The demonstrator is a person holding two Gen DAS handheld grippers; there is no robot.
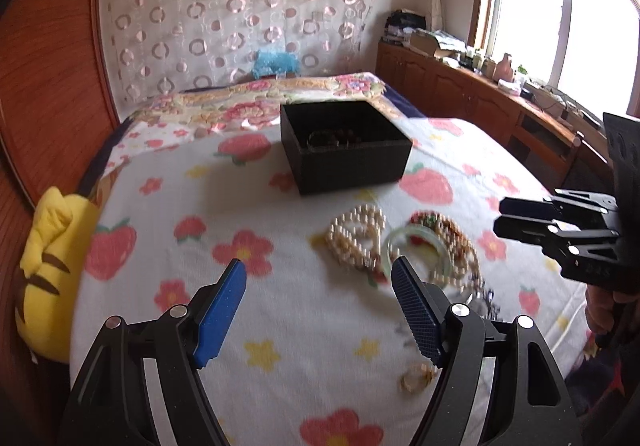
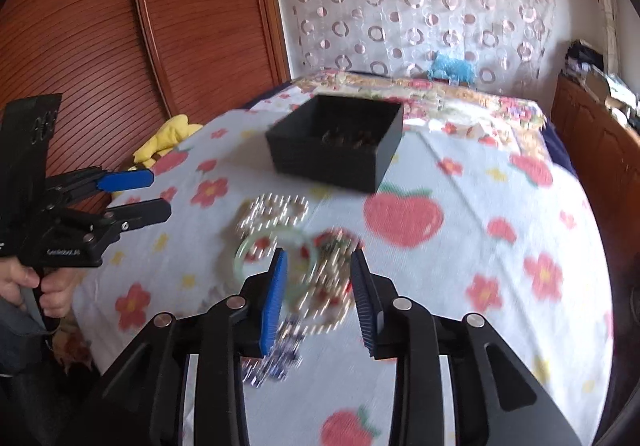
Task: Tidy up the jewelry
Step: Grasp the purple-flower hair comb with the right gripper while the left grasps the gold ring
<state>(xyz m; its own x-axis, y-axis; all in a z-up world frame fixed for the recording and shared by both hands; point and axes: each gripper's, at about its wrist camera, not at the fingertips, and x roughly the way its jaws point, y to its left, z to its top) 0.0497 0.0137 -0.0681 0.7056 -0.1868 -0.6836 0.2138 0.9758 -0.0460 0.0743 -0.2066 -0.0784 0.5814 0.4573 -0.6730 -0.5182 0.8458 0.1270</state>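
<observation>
A black open box sits on the flowered bedspread, with some jewelry lying inside it. In front of it lie a pearl necklace, a pale green bangle, a brown beaded strand and a dark beaded piece. A small gold item lies nearer. My left gripper hovers open just left of the pile, holding nothing. My right gripper is partly open above the beaded strand and the bangle's edge, pads not pressing on anything.
A yellow plush toy lies at the bed's left edge against the wooden wardrobe. A cluttered wooden sideboard runs under the window on the right. A blue plush rests at the far end.
</observation>
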